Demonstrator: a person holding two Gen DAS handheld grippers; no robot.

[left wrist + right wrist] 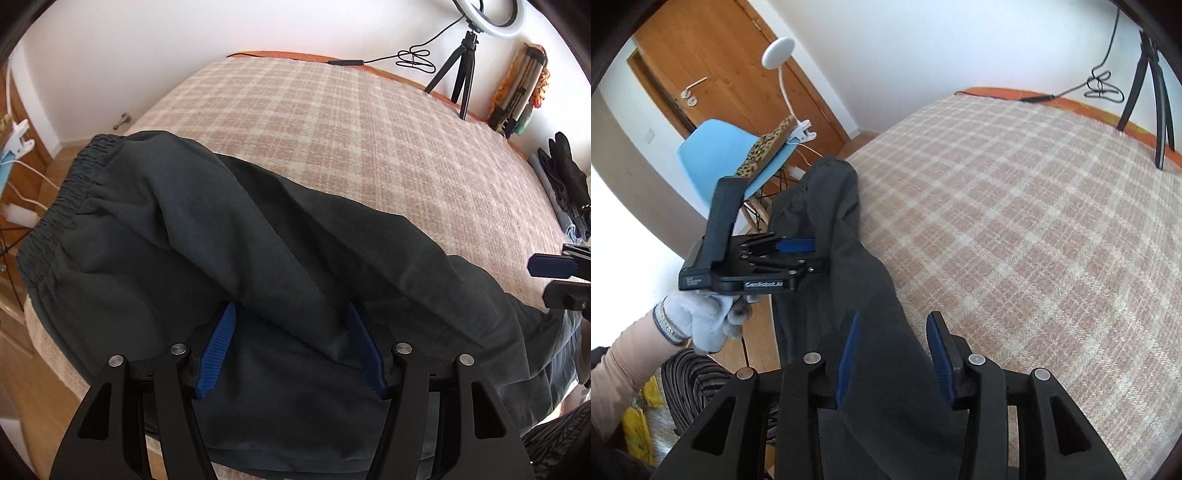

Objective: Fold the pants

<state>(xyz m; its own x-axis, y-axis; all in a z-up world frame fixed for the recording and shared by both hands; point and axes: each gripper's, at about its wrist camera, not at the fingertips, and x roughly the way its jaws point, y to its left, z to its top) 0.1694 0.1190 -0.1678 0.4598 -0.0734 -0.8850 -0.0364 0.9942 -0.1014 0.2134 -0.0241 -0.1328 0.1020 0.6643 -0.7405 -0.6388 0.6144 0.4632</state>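
Note:
Dark grey pants (207, 236) lie across the near side of a bed, the elastic waistband (51, 206) at the left and the legs running off to the right. My left gripper (293, 347) stands open over the seat of the pants, and a raised fold of cloth runs across between its blue pads without being pinched. In the right wrist view the left gripper (816, 256) is held by a white-gloved hand (705, 325) beside the pants (849, 258). My right gripper (894, 356) is open, with the pant leg lying loose between its fingers. The right gripper (543, 280) also shows at the left wrist view's right edge.
A pink and cream plaid blanket (332, 122) covers the bed. A ring light on a black tripod (461, 74) stands at the far edge with a cable. Dark clothes (565, 181) are piled at the right. A light blue chair (716, 158) and a wooden door (713, 59) are on the left.

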